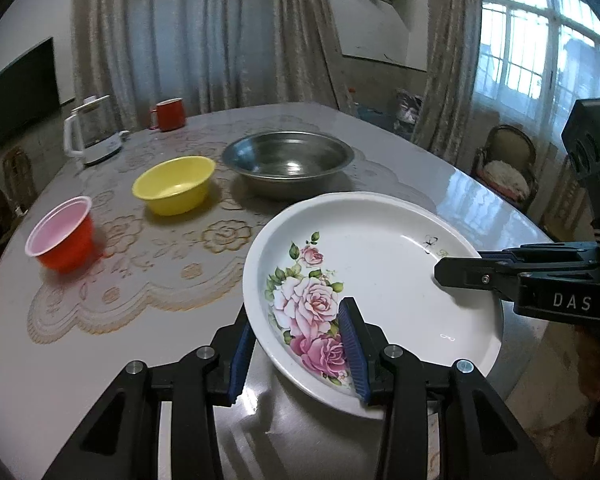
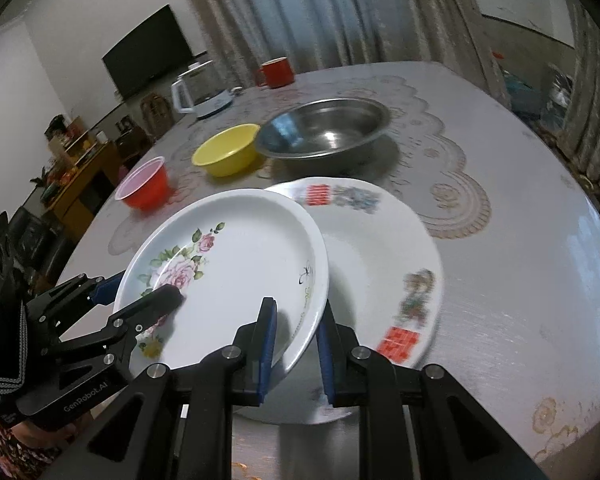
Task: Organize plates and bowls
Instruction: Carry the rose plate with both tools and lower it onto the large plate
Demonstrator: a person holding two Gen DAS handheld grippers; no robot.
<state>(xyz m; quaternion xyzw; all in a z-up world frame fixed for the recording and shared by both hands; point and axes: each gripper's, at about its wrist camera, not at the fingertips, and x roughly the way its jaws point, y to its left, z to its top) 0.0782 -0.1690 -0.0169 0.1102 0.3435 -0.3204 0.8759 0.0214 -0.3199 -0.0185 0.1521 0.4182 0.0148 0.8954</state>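
A white plate with pink roses (image 1: 380, 264) hangs tilted above the table, held by both grippers. My left gripper (image 1: 296, 316) is shut on its near rim, one blue pad on the roses and one under the edge. My right gripper (image 1: 444, 272) clamps the opposite rim; in the right wrist view its pads (image 2: 296, 304) pinch the rose plate (image 2: 240, 248). My left gripper (image 2: 146, 286) shows at that view's left. Under the held plate lies a second white plate with red squares (image 2: 380, 248). Behind stand a red bowl (image 1: 62, 236), a yellow bowl (image 1: 176, 184) and a steel basin (image 1: 288, 160).
The round table (image 1: 60, 360) carries a lace mat (image 1: 140, 280). A white kettle (image 1: 92, 136) and a red mug (image 1: 168, 114) stand at the far side. A chair (image 1: 504, 168) sits beyond the table's right edge. A person's hand and patterned sleeve (image 2: 4, 360) hold the left gripper.
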